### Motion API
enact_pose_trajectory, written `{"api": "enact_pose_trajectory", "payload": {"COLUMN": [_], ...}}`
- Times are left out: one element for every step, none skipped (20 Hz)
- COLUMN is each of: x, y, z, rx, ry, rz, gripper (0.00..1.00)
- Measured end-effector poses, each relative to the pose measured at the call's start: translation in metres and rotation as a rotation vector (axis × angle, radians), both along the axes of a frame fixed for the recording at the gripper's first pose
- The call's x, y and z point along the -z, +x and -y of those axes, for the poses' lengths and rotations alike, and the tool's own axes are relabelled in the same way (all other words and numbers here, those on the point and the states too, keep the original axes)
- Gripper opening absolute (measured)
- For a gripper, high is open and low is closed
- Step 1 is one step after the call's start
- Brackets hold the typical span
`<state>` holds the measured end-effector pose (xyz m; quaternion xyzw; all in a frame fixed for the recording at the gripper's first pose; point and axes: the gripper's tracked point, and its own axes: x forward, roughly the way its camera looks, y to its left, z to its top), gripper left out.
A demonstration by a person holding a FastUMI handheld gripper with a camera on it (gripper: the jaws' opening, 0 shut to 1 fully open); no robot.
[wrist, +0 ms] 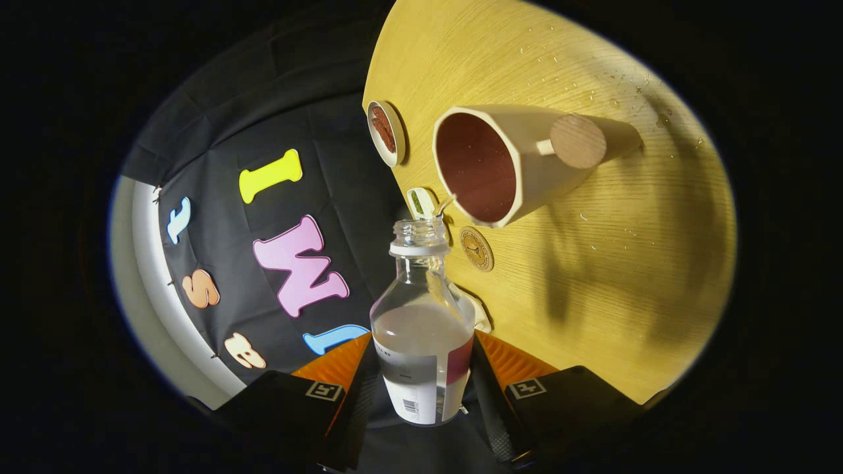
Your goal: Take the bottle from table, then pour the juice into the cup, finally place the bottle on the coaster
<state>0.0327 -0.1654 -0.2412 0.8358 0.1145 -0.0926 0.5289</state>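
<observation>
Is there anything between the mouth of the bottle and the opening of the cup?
Nothing solid. The bottle, clamped between the fingers, has its open mouth just short of the cup rim, and a thin stream of liquid crosses the gap.

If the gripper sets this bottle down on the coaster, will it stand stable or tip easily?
The bottle, held between the fingers of the gripper, is open and part full, so a tip would likely spill. Its wide body probably stands steadily. The coaster looks small, so centring matters.
</observation>
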Motion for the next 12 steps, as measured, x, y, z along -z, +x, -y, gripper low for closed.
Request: {"api": "enact_pose_trajectory", "payload": {"x": [-0.0004, -0.0007, -0.0005, -0.0005, -0.0011, -0.0029, -0.0038, -0.0041, -0.0042, -0.0061, -0.0072, -0.0082], "y": [-0.0001, -0.0001, -0.0002, -0.0002, 0.0005, 0.0007, 0.0014, 0.0018, 0.0022, 0.0028, 0.0029, 0.0028], "z": [0.0012, 0.0022, 0.0027, 0.0022, 0.0022, 0.0027, 0.0025, 0.0025, 0.0026, 0.0035, 0.0046, 0.0057], "rx": [0.005, 0.009, 0.011, 0.013, 0.013, 0.014, 0.015, 0.014, 0.014, 0.016, 0.020, 0.024], "ry": [0.002, 0.003, 0.006, 0.011, 0.014, 0.015, 0.015, 0.015, 0.017, 0.021, 0.026, 0.032], "rz": [0.001, 0.002, 0.002, 0.001, 0.004, 0.006, 0.009, 0.010, 0.012, 0.014, 0.016, 0.019], "gripper": [0.75, 0.75, 0.75, 0.76, 0.76, 0.76, 0.76, 0.76, 0.76, 0.76, 0.75, 0.76]}}
